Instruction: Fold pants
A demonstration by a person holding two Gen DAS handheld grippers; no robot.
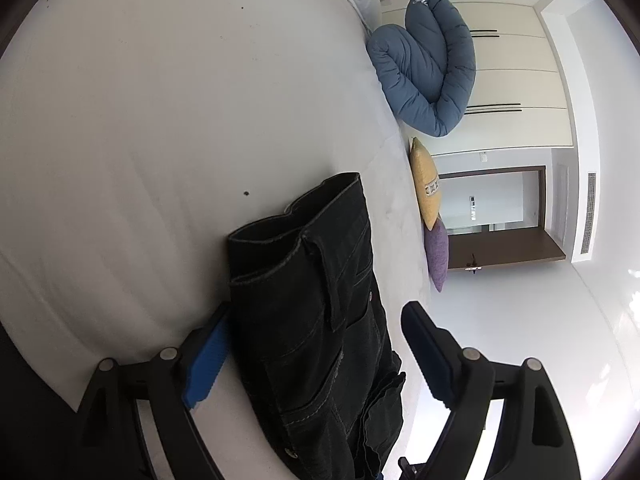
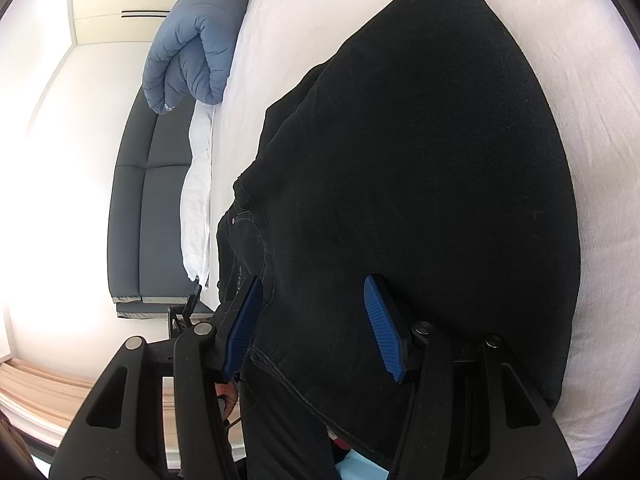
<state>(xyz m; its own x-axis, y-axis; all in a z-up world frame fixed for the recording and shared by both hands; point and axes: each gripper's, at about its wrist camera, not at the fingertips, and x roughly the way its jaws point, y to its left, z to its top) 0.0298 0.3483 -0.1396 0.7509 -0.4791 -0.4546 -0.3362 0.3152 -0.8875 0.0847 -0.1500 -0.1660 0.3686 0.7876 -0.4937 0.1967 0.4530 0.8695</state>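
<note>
Black pants (image 1: 304,248), folded into a narrow stack with the hems on top, lie on the white bed (image 1: 160,100). My left gripper (image 1: 316,312) straddles this stack with its jaws wide. One blue pad (image 1: 208,360) sits at the stack's edge, while the other pad (image 1: 424,352) stands apart from the cloth. In the right wrist view the pants (image 2: 420,140) fill most of the picture as a broad dark fold on the bed (image 2: 600,160). My right gripper (image 2: 312,280) is shut on the near edge of that fold, and cloth fills the gap between its pads (image 2: 384,328).
A rolled blue duvet (image 1: 424,68) lies at the bed's far edge. Beside it are a yellow pillow (image 1: 426,184) and a purple pillow (image 1: 438,252). White wardrobe doors (image 1: 516,56) and a brown door (image 1: 500,248) stand behind. A grey padded panel (image 2: 148,220) runs along the bed.
</note>
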